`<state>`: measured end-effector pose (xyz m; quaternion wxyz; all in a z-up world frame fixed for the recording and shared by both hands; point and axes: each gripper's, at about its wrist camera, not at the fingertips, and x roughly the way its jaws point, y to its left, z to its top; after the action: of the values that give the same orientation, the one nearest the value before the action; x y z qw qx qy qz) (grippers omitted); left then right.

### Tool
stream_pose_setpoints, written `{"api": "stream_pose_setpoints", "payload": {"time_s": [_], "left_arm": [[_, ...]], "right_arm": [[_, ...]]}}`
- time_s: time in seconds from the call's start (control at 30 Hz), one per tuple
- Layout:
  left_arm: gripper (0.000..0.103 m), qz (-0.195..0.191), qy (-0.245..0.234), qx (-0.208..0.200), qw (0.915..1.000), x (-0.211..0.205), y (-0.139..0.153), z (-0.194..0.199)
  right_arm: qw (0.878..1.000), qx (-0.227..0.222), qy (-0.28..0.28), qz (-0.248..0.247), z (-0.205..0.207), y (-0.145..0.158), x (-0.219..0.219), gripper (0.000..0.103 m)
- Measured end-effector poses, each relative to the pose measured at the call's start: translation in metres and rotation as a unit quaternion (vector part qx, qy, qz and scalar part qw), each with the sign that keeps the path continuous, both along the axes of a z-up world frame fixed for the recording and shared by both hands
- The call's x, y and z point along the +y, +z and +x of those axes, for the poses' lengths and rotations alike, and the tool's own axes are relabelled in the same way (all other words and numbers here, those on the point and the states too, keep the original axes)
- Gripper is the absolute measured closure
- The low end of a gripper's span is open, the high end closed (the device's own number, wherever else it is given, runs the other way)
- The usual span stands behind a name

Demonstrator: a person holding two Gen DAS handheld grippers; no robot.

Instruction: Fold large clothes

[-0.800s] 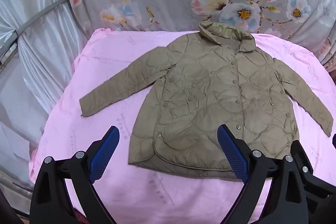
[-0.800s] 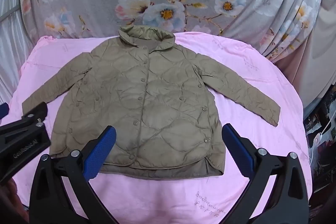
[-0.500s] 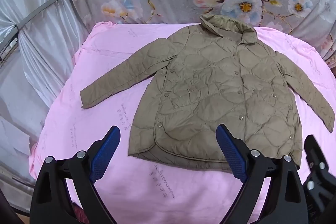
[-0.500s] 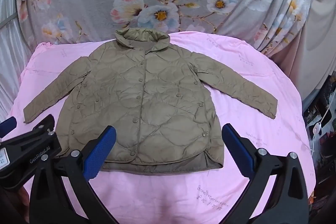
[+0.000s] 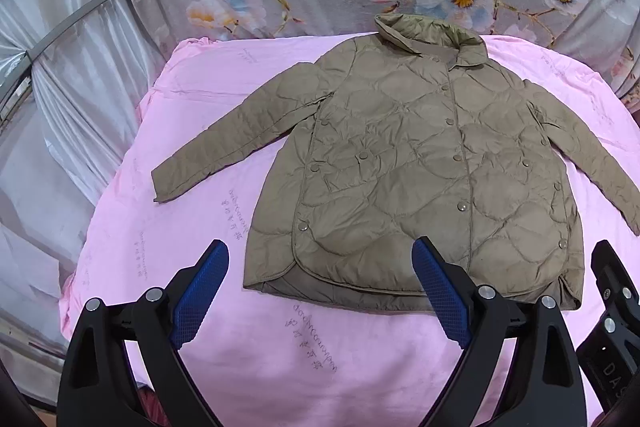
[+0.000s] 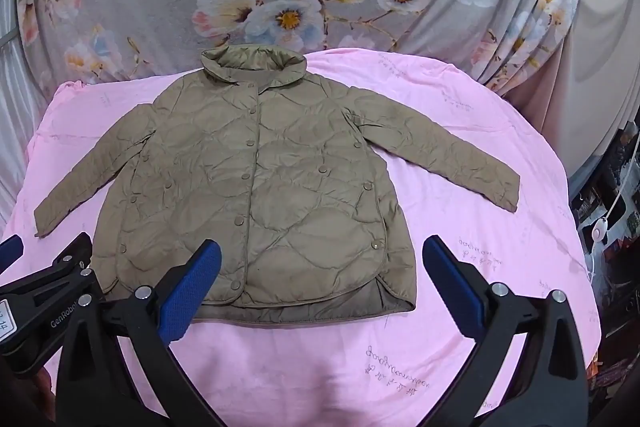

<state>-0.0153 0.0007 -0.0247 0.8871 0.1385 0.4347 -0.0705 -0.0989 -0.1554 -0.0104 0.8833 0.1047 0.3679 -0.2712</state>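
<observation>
Above the jacket hem, left claw and right claw wide apart; both empty (touching nothing)

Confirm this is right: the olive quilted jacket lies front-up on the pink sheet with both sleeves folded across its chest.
Not quite. The olive quilted jacket lies front-up on the pink sheet, but both sleeves are spread outward on the sheet, not folded across its chest. The right wrist view shows this.
</observation>
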Motion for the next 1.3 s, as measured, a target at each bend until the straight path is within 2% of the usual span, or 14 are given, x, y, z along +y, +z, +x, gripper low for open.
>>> {"api": "stream_pose_setpoints", "payload": {"time_s": [0.47, 0.6, 1.0, 1.17, 1.3], "left_arm": [[0.012, 0.003, 0.006, 0.004, 1.0, 0.006, -0.003, 0.0], [0.012, 0.001, -0.004, -0.001, 1.0, 0.005, -0.003, -0.002], [0.012, -0.008, 0.017, -0.025, 0.9995, 0.011, -0.004, -0.003], [0.012, -0.005, 0.012, -0.003, 0.9999, 0.011, -0.008, -0.002], [0.012, -0.013, 0.014, -0.002, 0.9998, 0.013, -0.008, -0.002]], "right_arm": [[1.0, 0.013, 0.011, -0.002, 0.005, -0.007, 0.008, 0.005], [1.0, 0.014, 0.014, -0.001, 0.006, -0.007, 0.009, 0.005], [1.0, 0.016, 0.014, 0.002, 0.007, -0.011, 0.014, 0.005], [1.0, 0.02, 0.018, 0.004, 0.008, -0.013, 0.015, 0.005], [1.0, 0.022, 0.019, 0.005, 0.009, -0.014, 0.017, 0.005]]}}
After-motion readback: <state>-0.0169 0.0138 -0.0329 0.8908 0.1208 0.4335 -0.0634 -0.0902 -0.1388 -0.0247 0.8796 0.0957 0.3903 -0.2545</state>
